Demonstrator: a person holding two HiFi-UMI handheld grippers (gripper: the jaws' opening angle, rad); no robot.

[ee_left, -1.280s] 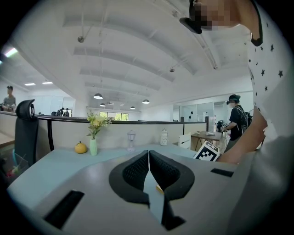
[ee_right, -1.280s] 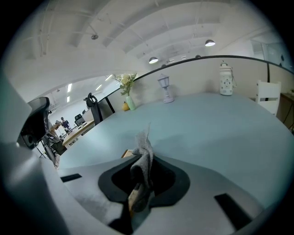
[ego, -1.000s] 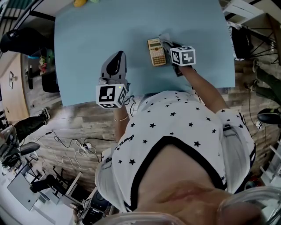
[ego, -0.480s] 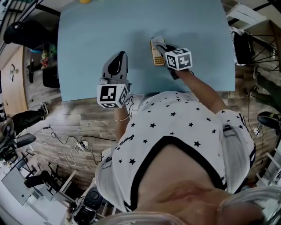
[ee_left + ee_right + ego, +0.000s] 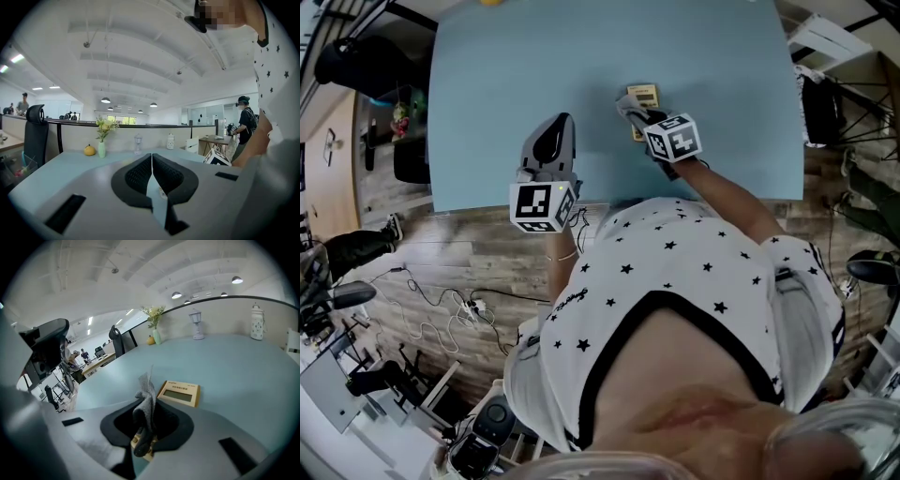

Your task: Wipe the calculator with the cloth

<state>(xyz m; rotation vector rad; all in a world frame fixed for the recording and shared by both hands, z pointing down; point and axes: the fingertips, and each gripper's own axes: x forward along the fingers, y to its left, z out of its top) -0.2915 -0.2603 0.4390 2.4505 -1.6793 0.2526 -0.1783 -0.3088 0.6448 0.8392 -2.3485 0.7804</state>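
A tan calculator [image 5: 642,98] lies on the light blue table [image 5: 534,66], its display end [image 5: 180,393] showing beyond my right gripper's jaws. My right gripper [image 5: 636,114] is shut on a grey cloth [image 5: 146,399], which hangs bunched down over the calculator's keypad. The cloth [image 5: 628,108] peeks out at the gripper's tip in the head view. My left gripper [image 5: 551,141] rests near the table's front edge, left of the calculator, jaws shut with nothing between them [image 5: 151,180].
A yellow fruit [image 5: 89,150] and a small vase of flowers [image 5: 102,140] stand at the table's far edge, with a lantern [image 5: 198,324] and a white jar [image 5: 256,322] along the same edge. A person [image 5: 244,122] stands beyond a desk at right.
My right gripper has slid left and forward with the cloth, from beside the calculator to over its lower half. The left gripper has stayed put.
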